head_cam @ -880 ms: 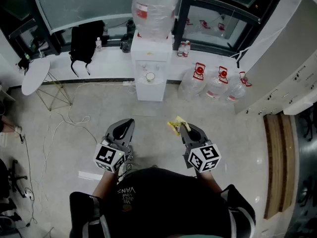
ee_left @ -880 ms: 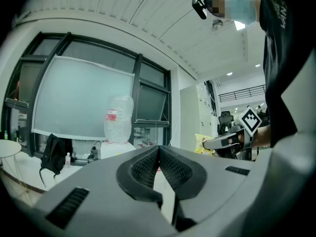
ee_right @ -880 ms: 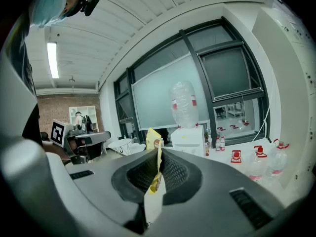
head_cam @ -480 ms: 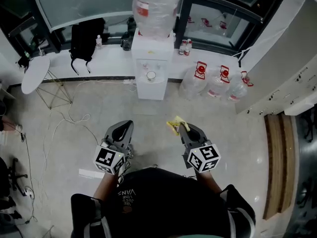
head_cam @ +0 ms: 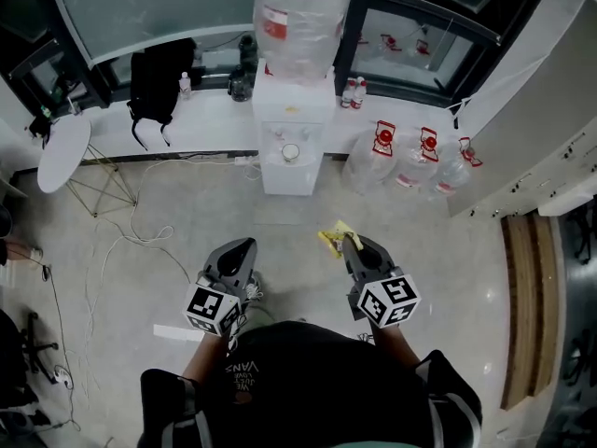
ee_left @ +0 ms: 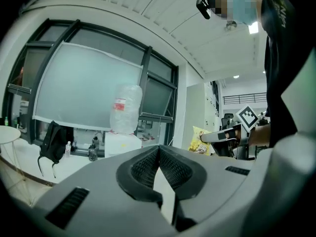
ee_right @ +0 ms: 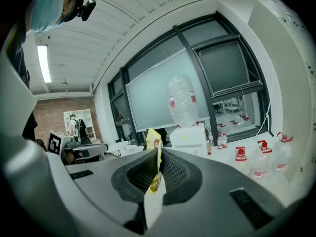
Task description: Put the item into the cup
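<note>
Between the right gripper (ee_right: pixel 159 151) jaws a yellow packet (ee_right: pixel 153 138) is clamped; the left gripper (ee_left: pixel 159 148) jaws meet, empty.

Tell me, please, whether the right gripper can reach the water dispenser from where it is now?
Probably not yet: the right gripper, shut on the yellow packet, is apart from the water dispenser, with bare floor between. Nothing blocks the way.

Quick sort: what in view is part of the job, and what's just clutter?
In the job:
- yellow packet, clamped in the right gripper
- left gripper, shut, empty
- what looks like a cup in the water dispenser

Lying about:
- black backpack
- water jugs by the wall
- round white table
</note>
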Motion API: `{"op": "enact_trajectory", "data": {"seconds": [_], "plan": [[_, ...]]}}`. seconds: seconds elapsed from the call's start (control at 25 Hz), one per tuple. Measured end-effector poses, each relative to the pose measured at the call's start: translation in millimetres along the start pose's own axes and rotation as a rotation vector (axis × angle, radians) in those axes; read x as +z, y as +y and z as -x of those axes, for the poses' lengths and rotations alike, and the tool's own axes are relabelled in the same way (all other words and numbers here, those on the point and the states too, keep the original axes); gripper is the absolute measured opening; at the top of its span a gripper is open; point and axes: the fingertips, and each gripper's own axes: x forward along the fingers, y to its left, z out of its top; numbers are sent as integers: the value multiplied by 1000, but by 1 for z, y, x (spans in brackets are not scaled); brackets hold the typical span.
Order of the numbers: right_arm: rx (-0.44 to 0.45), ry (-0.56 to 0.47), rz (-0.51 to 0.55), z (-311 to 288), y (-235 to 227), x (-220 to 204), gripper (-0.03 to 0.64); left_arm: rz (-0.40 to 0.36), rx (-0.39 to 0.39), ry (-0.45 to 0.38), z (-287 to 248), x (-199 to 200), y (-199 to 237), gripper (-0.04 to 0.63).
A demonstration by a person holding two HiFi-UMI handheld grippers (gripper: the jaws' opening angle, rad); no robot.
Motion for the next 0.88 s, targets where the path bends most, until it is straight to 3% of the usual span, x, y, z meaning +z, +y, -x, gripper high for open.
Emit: {"op": "enact_trajectory", "data": {"seconds": [0.56, 0.88], "plan": [[-165, -32, -30, -138, 5, 39, 44, -11, -197, 18, -69, 25, 137, 18], [-245, -63, -45, -204, 12, 60, 44, -37, -239, 33, -87, 36, 225, 19]]}}
